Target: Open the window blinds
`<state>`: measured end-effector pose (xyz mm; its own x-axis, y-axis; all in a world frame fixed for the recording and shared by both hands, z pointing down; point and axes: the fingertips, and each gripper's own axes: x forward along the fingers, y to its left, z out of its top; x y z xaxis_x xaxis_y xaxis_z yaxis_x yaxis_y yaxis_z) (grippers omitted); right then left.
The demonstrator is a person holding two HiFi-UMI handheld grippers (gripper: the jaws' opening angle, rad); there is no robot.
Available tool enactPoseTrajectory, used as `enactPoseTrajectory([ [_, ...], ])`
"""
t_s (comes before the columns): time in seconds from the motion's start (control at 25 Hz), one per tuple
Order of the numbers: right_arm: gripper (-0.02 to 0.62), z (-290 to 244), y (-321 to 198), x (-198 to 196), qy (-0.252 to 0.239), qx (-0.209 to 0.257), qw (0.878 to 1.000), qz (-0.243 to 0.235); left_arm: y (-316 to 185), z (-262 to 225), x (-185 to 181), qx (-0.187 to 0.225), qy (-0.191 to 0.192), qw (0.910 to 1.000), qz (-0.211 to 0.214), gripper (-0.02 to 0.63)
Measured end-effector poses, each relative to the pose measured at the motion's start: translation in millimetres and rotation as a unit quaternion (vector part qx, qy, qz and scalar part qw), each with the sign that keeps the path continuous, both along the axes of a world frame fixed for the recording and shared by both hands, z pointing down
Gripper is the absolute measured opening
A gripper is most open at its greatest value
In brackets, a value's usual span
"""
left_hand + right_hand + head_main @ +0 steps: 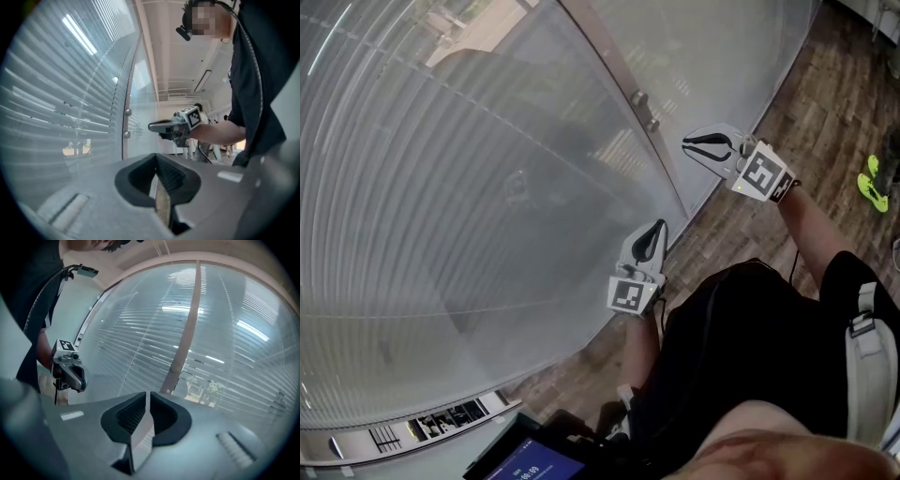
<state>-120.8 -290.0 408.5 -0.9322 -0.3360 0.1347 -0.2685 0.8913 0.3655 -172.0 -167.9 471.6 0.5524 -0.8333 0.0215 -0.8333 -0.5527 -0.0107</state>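
Both tools beside the window blinds (441,187)
Left tool (658,227), centre, shut and empty; right tool (688,143), upper right, barely parted, empty.

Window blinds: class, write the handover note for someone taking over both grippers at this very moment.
Left gripper: jaws shut, nothing in them, close to the blinds.
Right gripper: jaws slightly apart, nothing between them, held near the window post.
Blinds: down over the whole window, slats nearly shut; a little of the outdoors shows through.
Done: nothing visible; neither gripper holds anything.
Left: find the cord or wand, which I can't make out, then open the blinds.
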Motion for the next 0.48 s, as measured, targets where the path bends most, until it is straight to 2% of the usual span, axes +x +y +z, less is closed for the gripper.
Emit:
enactPoseTrajectory([
  [0.28, 0.064, -17.7, -13.7, -18.5, 0.05, 0.076, 0.996, 0.023, 4.9, 2.9, -11.3, -0.002, 0.013, 0.9999, 0.002, -0.002],
  [0.48, 0.132, -36.1, -24.2, -25.9, 0.071, 0.127, 0.989, 0.042, 14.0, 5.2, -15.2, -0.004, 0.012, 0.9999, 0.0, -0.002],
])
